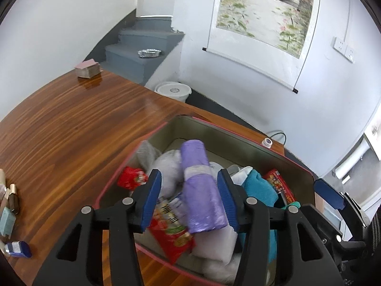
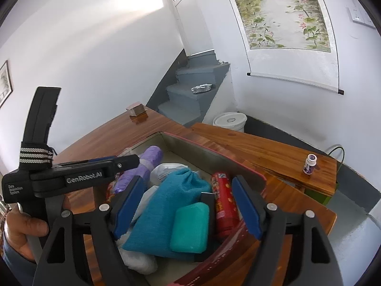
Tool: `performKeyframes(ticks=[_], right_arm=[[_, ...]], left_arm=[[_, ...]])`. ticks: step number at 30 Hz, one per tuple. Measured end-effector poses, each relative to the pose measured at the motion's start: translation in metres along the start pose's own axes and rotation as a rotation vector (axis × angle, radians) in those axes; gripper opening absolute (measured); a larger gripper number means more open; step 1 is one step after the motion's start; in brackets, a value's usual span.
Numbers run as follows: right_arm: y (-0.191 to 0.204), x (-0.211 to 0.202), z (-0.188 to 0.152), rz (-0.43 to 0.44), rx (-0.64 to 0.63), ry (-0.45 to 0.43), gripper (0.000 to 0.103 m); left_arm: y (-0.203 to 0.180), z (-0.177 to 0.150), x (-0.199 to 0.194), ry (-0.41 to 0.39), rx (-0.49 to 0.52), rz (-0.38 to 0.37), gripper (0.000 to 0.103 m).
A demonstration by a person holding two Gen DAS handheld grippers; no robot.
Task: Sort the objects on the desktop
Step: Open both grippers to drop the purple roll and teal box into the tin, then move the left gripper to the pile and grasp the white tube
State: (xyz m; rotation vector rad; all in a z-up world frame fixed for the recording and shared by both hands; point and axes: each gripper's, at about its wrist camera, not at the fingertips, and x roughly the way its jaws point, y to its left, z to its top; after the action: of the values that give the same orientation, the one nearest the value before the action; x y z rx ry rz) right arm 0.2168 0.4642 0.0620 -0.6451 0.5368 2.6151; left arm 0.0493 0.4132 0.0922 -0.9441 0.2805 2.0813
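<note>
Both grippers stand open over the red-rimmed box (image 1: 281, 147): left gripper (image 1: 189, 199) straddles the purple bag roll (image 1: 202, 190), lengthwise pointing away; right gripper (image 2: 188, 205) straddles teal cloth (image 2: 166, 205) and green soap (image 2: 190, 226).

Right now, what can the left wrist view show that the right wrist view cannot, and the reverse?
Only the left wrist view: small items at the table's left edge and a red snack packet in the box.

Only the right wrist view: the teal soap-like block, the person's hand and a framed picture.

Both: the purple bag roll, teal cloth, red-rimmed box, small bottle, stairs, white bucket, scroll painting.
</note>
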Motion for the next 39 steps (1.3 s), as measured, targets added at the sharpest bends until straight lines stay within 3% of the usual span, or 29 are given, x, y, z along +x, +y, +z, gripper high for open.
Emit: performKeyframes(ticks=[14,26,33,39], right_arm=[[0.05,-0.011,-0.007,0.076,-0.065,0.009,0.082],[0.135,0.003,-0.033,0.238,-0.212,0.115,0.083],[0.165,0.018,-0.051,0.29,-0.251,0.194,0.083],[0.182,0.024,-0.062,0.303,-0.275,0.23,0.083]], left_arm=[[0.063,-0.034,-0.049,-0.041,-0.103,0.111,0.053],[0.173,-0.083,-0.098,-0.049,-0.288,0.295,0.053],[0.241,-0.112,-0.126,-0.05,-0.379,0.426,0.053],[0.302,-0.136,-0.147,-0.053,-0.485,0.49,0.053]])
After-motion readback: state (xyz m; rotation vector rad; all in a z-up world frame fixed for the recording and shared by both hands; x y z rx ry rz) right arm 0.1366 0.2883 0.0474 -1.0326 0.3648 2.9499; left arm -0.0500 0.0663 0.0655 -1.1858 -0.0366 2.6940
